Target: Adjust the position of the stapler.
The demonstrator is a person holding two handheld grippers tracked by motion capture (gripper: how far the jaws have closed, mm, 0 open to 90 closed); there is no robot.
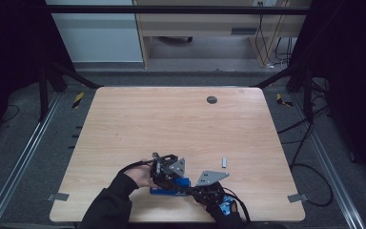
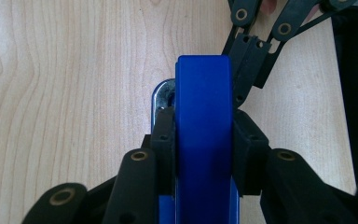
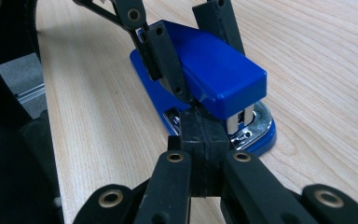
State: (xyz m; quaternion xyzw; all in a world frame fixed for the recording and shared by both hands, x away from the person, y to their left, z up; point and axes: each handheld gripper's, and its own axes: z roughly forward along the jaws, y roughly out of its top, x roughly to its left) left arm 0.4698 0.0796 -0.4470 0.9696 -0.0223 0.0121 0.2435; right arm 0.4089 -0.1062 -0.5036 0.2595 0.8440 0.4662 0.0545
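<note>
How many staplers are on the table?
1: a blue stapler near the table's front edge, clamped across its top between the left gripper's jaws. None seems hidden.

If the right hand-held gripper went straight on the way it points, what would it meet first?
Probably the blue stapler: the shut right hand-held gripper sits right at its front end, seemingly already touching. The left hand-held gripper clamps the stapler just beyond.
</note>
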